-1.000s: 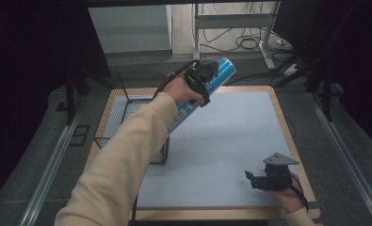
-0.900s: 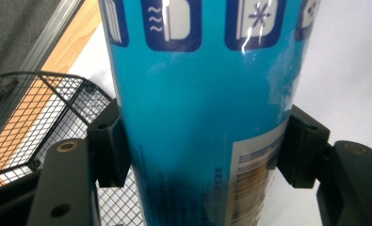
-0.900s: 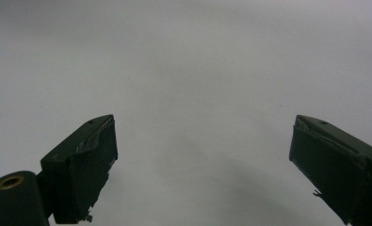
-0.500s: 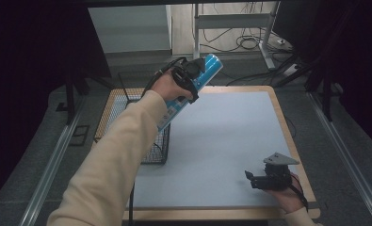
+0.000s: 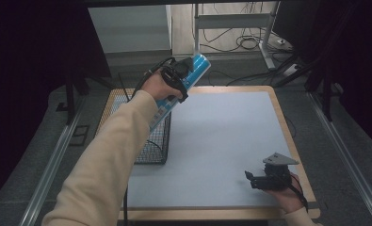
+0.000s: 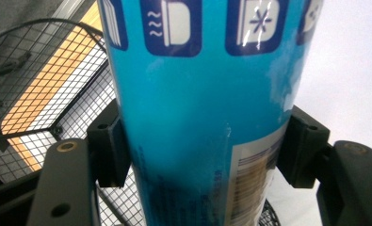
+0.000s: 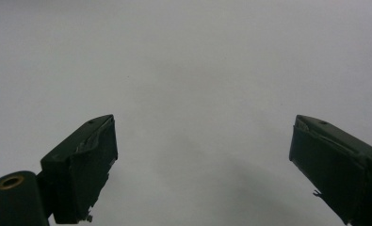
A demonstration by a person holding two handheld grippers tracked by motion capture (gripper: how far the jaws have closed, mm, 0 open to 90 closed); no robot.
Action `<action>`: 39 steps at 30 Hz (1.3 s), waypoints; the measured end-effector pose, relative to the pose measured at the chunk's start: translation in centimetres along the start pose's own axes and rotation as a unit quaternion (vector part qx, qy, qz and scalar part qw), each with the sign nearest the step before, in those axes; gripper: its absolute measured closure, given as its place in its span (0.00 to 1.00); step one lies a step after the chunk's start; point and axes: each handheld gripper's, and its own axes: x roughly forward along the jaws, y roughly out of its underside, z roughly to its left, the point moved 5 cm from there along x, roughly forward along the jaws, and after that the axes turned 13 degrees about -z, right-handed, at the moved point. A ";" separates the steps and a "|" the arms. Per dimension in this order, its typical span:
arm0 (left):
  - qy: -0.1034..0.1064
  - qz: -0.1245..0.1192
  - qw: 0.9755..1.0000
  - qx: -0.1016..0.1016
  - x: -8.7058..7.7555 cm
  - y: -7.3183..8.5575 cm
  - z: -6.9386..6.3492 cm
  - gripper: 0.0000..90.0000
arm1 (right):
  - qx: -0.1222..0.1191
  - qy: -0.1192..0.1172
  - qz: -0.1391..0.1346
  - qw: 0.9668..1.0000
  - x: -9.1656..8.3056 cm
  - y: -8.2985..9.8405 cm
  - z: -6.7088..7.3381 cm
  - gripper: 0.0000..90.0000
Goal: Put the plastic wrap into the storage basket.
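Left claw (image 6: pixel 200 155): we see its two black jaws pressed against both sides of a blue tube (image 6: pixel 202 94), gripping it around the middle, raised above the surface.
Tube: a smooth, glossy cylinder with white icons and a barcode panel; in the high view its long axis is tilted, upper end (image 5: pixel 200 63) toward the far right, lower end down toward the basket.
Basket (image 5: pixel 153 141): black wire mesh, box-shaped, at the left edge of the surface; we cannot tell what is inside.
Right claw (image 5: pixel 255 179): jaws wide apart, gripping nothing, low at the near right corner.
Surface (image 5: pixel 221 136): flat pale grey mat on a wood-edged top.
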 end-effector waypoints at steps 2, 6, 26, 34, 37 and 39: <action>-0.003 0.002 1.000 -0.003 0.1 0.2 0.4 0.35 | 0.000 0.000 0.000 1.000 0.0 0.0 0.0 0.10; -0.007 0.002 1.000 -0.010 0.3 0.5 0.9 0.35 | 0.000 0.000 0.001 1.000 0.0 0.0 0.0 0.09; -0.025 0.030 0.998 -0.040 3.9 3.7 3.9 0.35 | -0.001 0.001 0.004 1.000 0.1 0.1 0.0 0.10; -0.026 0.031 0.998 -0.053 5.4 4.8 4.8 0.35 | 0.000 0.001 0.005 1.000 0.2 0.2 0.0 0.10; -0.025 0.030 0.998 -0.059 6.2 5.3 5.1 0.35 | -0.002 0.001 0.006 1.000 0.2 0.2 0.0 0.09; -0.025 0.031 0.997 -0.062 6.8 5.5 5.3 0.35 | -0.002 0.001 0.006 1.000 0.2 0.2 0.1 0.10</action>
